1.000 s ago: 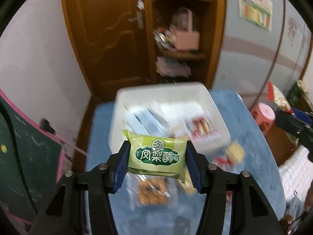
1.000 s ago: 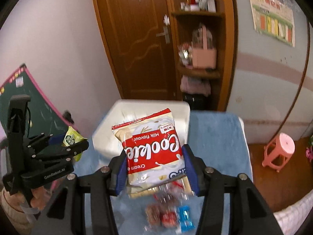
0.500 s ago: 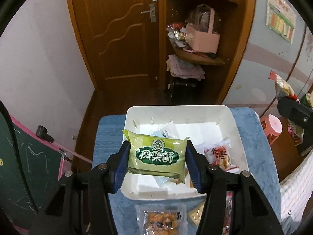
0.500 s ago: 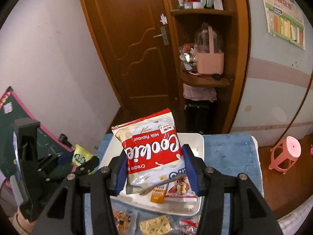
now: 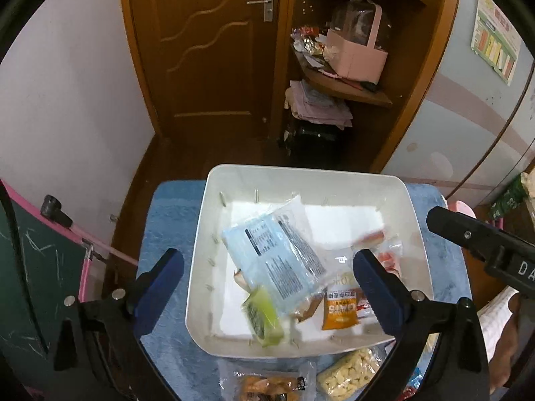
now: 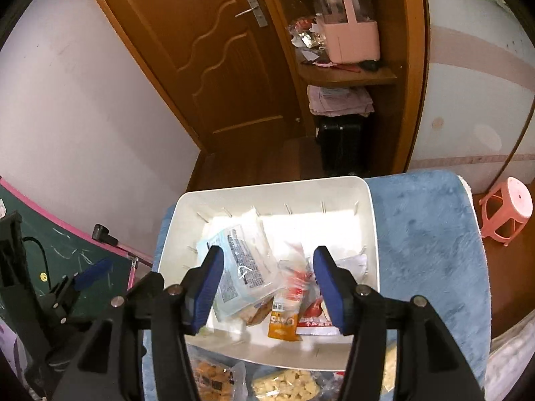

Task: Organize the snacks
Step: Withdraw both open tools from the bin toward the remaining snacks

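Left tool and right tool both released (empty), above white bin; green packet inside.

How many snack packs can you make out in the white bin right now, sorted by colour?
Light blue pack: 1
Green pack: 1
Orange pack: 1
Red-and-white packs: 2
Clear-white pack: 1
Total in the white bin: 6 visible; the packs overlap, so more may be hidden beneath.
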Demonstrator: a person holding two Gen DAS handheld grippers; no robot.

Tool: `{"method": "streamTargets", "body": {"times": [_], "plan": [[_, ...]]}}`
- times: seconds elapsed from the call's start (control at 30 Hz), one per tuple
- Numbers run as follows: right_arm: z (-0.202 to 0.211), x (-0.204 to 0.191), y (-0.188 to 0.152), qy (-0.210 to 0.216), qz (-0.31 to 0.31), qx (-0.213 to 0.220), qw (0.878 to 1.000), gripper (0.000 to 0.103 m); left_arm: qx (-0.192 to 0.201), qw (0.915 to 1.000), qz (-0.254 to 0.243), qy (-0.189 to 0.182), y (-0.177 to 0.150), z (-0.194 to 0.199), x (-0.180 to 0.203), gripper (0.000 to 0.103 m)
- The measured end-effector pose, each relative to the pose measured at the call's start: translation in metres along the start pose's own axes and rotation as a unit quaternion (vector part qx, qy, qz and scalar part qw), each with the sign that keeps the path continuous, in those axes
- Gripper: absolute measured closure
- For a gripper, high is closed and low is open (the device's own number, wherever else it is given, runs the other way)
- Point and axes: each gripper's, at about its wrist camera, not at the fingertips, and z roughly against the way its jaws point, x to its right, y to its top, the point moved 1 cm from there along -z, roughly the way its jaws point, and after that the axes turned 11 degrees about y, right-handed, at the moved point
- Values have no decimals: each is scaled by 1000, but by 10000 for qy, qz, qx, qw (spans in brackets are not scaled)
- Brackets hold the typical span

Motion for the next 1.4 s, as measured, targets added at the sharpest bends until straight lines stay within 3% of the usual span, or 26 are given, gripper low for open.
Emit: {"method": "streamTargets", "body": {"times": [0.37, 0.63, 0.9, 1.13, 1.4], "plan": [[26, -19, -9, -199, 391, 19, 9990, 46, 129, 9998, -85, 89, -15, 30, -4, 2], [75, -43, -17, -483, 827, 345, 9948, 46, 314, 9991, -248, 151, -25, 76, -2, 2], [130, -51, -32, -457, 866, 627, 9932, 46, 557, 9982, -134, 162, -33, 133, -20, 2], [171, -51, -61, -396, 1052, 747, 9908, 43, 647, 9978, -50, -112, -53, 169, -40, 2], [185, -41, -102, -322, 1240, 698, 9893, 38, 636, 9970, -266, -346, -96, 180, -46, 2]]}}
